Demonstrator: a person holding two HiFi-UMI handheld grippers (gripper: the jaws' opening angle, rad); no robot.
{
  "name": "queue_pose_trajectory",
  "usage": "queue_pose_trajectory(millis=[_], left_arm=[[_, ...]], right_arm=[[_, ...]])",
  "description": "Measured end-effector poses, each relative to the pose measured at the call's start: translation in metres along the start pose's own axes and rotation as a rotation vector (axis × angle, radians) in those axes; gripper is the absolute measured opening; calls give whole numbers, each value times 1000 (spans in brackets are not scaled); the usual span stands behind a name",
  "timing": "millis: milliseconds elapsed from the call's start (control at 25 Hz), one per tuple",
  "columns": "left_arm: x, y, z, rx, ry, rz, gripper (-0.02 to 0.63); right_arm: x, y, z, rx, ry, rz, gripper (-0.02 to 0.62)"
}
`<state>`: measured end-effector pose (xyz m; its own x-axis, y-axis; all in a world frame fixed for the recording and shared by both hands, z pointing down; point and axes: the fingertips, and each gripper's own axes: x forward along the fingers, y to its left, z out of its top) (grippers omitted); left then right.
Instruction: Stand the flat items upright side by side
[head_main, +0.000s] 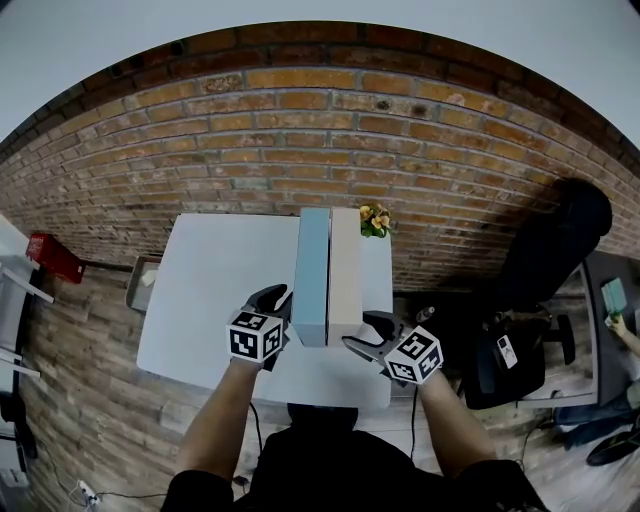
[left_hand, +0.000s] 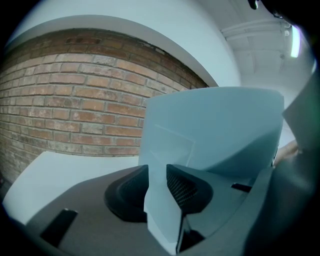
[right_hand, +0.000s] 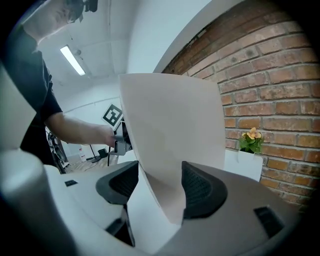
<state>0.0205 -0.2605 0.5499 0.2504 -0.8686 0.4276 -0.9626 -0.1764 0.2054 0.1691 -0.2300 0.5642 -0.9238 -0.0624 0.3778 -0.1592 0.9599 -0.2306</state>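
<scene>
While both flat items are standing on edge on the white desk, each hand is holding one tool at the near end of an item. The light blue item is standing on the left and the beige item is standing directly to its right. As far as the head view shows, their facing sides are lying against each other along the whole length. The pair is running from close to the desk's near edge back to its far edge, in the right half of the desk. The left tool is clamping the near end of the light blue item, with its jaws standing narrowly apart and both pads pressing on the item. The right tool is gripping the near end of the beige item with its jaws set wider, the item filling the gap between the pads. A small potted plant with orange flowers is sitting at the far right corner of the desk, just beside the beige item's far end. A brick wall is rising behind the far edge.
</scene>
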Motion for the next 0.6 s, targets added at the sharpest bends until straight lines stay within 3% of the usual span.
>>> queue_pose_trajectory(millis=[600], left_arm=[[-15, 3, 2, -56, -23, 97, 114]], right_arm=[[-10, 5, 5, 29, -38, 78, 281]])
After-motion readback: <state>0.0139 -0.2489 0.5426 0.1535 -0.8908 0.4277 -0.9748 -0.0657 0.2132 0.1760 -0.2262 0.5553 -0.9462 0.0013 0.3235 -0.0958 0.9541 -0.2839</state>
